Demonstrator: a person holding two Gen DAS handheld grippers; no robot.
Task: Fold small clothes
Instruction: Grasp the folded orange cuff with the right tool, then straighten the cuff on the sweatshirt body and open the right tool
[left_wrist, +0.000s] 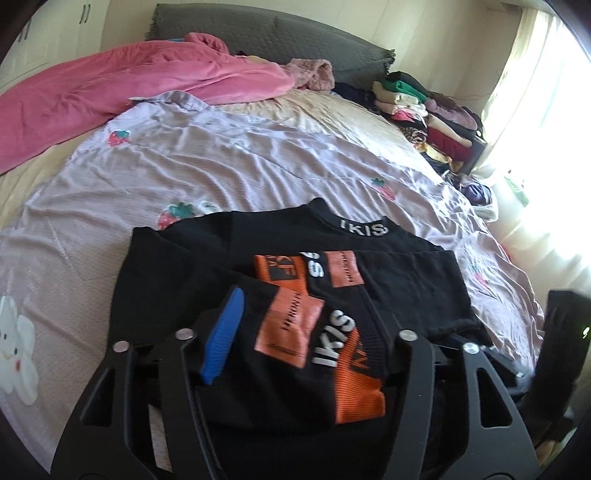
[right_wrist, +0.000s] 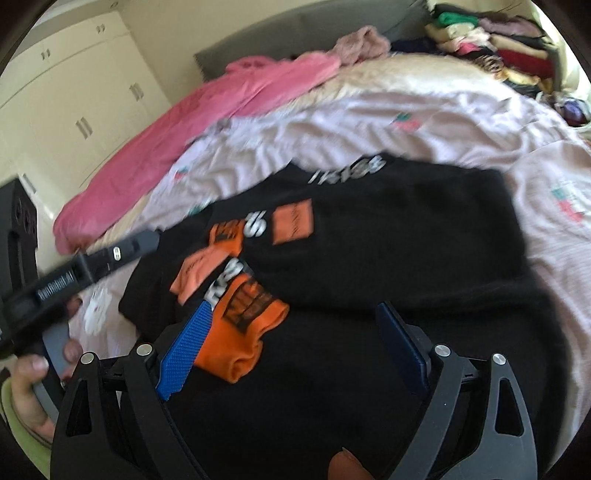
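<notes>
A bedroom with cream cupboards (right_wrist: 79, 110) along one wall holds a bed (left_wrist: 332, 107) with a grey headboard (left_wrist: 266, 40). A pale lilac bedspread (left_wrist: 177, 166) printed with strawberries covers most of it, a pink blanket (left_wrist: 110, 92) lies crumpled toward the head, and a stack of folded clothes (left_wrist: 424, 110) sits at the far corner by a bright curtained window (left_wrist: 546, 110).

The black shirt (left_wrist: 388, 273), with orange patches and white lettering, lies on the bedspread at the near edge, its collar pointing toward the headboard. One part of it is folded over the front, so orange patches overlap near the middle.

The left tongs (left_wrist: 299, 343) are spread partway over the near folded part of the shirt. The cloth lies between the two fingers, and the blue pad (left_wrist: 221, 343) of the left finger stands clear of it; the other pad is hidden by the fabric, so no pinch shows.

The right tongs (right_wrist: 291, 350) stand spread wide above the shirt's near edge, an orange fold just beside the blue left pad (right_wrist: 184, 350), nothing pinched. In the right wrist view a person's hand (right_wrist: 29, 391) grips the handle of the left tongs at the left edge.
</notes>
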